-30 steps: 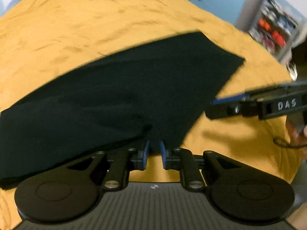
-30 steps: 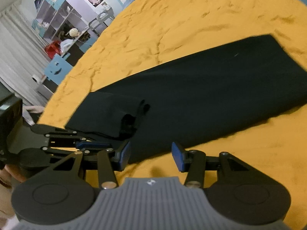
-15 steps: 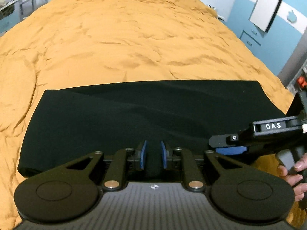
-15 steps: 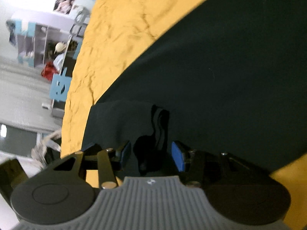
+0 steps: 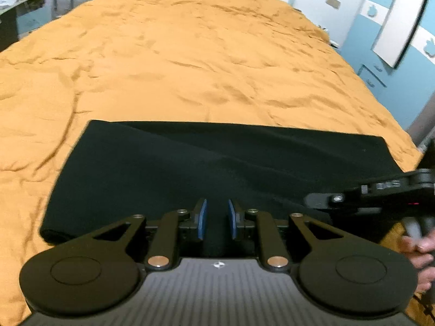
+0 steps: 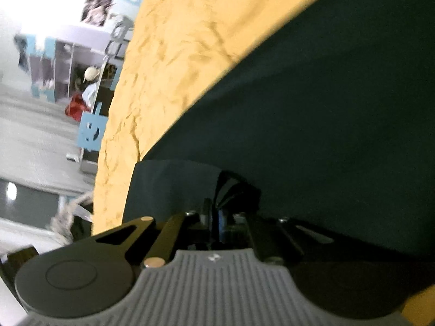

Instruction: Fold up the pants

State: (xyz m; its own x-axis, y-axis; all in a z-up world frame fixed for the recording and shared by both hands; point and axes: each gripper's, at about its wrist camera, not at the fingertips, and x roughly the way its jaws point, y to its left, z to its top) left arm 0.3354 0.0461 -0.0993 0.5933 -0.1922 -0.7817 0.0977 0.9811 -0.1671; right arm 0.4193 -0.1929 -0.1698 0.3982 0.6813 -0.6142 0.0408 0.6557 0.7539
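R gripper (image 6: 217,222) prob. pinching pants (image 6: 339,114); L gripper (image 5: 216,218) astride hem.

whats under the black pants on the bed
The black pants lie flat on the wrinkled orange bedspread, which shows on all sides of them. What is directly beneath the cloth is covered; nothing bulges. Their near edge sits between each hand-held gripper's fingers.

pants (image 5: 190,168): matt black cloth, smooth | bedspread (image 5: 190,62): matt orange cloth, creased | left gripper (image 5: 216,218): matt black plastic, blue pads, shiny metal pins
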